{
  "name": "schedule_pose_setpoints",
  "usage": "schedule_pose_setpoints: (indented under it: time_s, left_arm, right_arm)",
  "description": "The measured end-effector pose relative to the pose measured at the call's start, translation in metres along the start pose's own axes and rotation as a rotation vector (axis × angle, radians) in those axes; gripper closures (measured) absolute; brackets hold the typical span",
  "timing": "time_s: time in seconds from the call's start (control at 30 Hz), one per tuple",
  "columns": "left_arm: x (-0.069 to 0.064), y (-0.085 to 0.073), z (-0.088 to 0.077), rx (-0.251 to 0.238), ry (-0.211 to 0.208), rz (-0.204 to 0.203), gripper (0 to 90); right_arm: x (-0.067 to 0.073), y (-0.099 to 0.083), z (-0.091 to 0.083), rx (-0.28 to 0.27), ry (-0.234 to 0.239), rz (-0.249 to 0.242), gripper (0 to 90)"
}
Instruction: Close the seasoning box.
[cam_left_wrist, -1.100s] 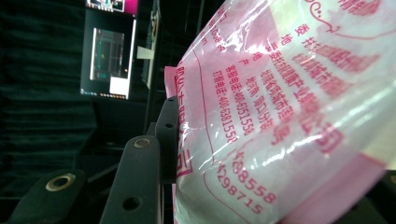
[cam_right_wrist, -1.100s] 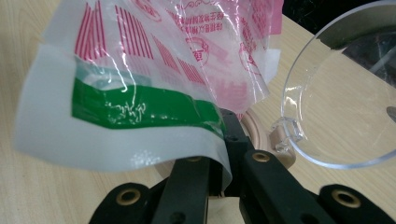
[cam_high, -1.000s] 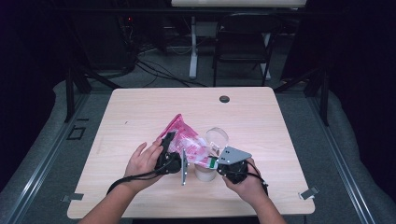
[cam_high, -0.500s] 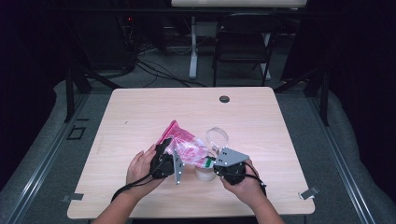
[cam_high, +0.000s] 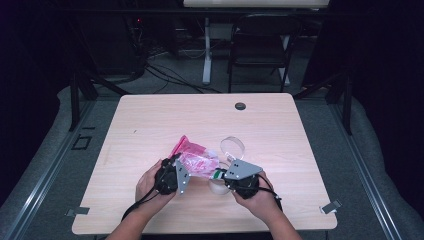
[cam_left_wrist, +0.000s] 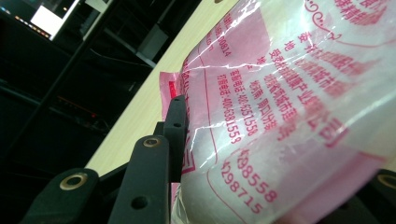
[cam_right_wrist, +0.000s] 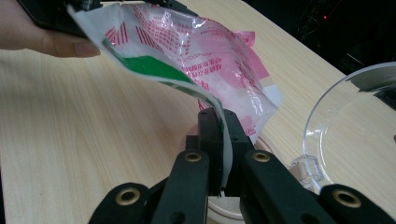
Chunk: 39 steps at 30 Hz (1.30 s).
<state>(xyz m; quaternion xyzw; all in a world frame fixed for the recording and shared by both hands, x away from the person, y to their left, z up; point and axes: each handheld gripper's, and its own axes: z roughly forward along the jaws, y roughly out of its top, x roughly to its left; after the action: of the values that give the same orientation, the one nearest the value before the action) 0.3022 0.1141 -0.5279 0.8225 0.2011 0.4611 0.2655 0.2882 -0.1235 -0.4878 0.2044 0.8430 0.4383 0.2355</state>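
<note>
Pink-and-clear printed bag (cam_high: 196, 161) held off the tabletop (cam_high: 150, 125), toward the near edge, a little left of the middle, stretched between both grippers

Left gripper (cam_high: 176, 174) at the bag's left end; jaws just been closing, bag between them; in the left gripper view one black jaw lies against the film (cam_left_wrist: 289, 107), the other barely visible at the lower right corner, so a firm clamp cannot be told

Right gripper (cam_right_wrist: 223, 122) clamped on the bag's lower edge, jaws together with only the thin film pinched between; in the high view (cam_high: 220, 176) just right of the bag, grey plate on top

Writing on the bag: pink Chinese characters, too distorted to read with certainty; digits legible in the left gripper view, "400-6381559" in one line, "98558" and "298715" as partial numbers below, another string ending in "80014" near the top; no brand name readable

Green band along the bag's folded rim (cam_right_wrist: 149, 65) in the right gripper view, white powdery content showing through the clear film

Clear round bowl (cam_high: 233, 146) on the tabletop just behind the right gripper, handle tab at its rim (cam_right_wrist: 306, 165)

Small round wooden piece (cam_right_wrist: 226, 207) under the right gripper's jaws, only partly seen

Dark round cap (cam_high: 240, 106) near the far edge, well apart from the rest
</note>
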Motion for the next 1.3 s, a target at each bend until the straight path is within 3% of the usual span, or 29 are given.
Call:
schedule_pose_setpoints:
  time_s: [0.67,1.0,1.17,1.3]
  left_arm:
    - [-0.004,-0.009,0.004,0.021,-0.088,-0.085,69.5]
    - [-0.006,-0.014,0.013,0.034,-0.158,-0.130,71.7]
    - [-0.004,-0.017,0.017,0.054,-0.214,-0.158,72.1]
    - [0.000,-0.022,0.021,0.061,-0.271,-0.211,72.1]
  right_arm:
    - [0.000,0.003,0.003,-0.012,0.015,0.015,89.1]
    - [0.001,0.003,0.004,-0.018,0.018,0.017,86.2]
    - [-0.001,0.003,0.004,-0.026,0.016,0.040,78.8]
    - [-0.003,0.003,0.005,-0.046,0.028,0.093,63.7]
